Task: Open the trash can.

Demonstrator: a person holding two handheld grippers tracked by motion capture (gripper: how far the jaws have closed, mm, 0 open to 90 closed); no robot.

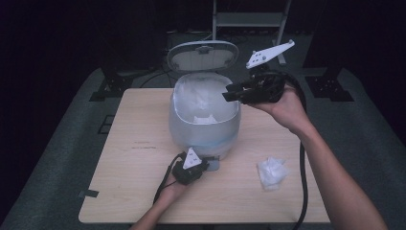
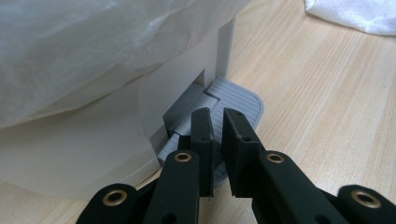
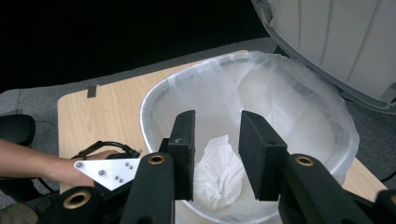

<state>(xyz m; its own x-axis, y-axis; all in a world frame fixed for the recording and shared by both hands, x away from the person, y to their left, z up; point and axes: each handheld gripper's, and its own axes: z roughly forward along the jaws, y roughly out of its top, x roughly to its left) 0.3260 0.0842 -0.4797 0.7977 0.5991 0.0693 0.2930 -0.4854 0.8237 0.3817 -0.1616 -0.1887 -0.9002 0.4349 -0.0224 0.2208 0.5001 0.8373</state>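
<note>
Pedal bin [image 1: 204,122] is standing mid-table w/ its lid [image 1: 203,55] tipped up & back, clear liner bag [image 3: 299,93] folded over the rim. Left gripper [image 1: 190,168] is sitting at the bin's front base, jaws clenched nearly together w/ nothing between them, tips pressing down on the grey ribbed pedal [image 2: 233,100] that's sticking out from under the bin. Right gripper [image 1: 234,92] is hovering over the bin's right rim, pointing in across the opening; its jaws are standing apart & empty, no pad touching anything. Directly below them, inside the bin, a crumpled white tissue [image 3: 219,172] is lying at the bottom of the liner. A 2nd crumpled tissue [image 1: 272,172] is lying on the wooden table [image 1: 129,158], right of the bin & near the front edge, well apart from both grippers.
</note>
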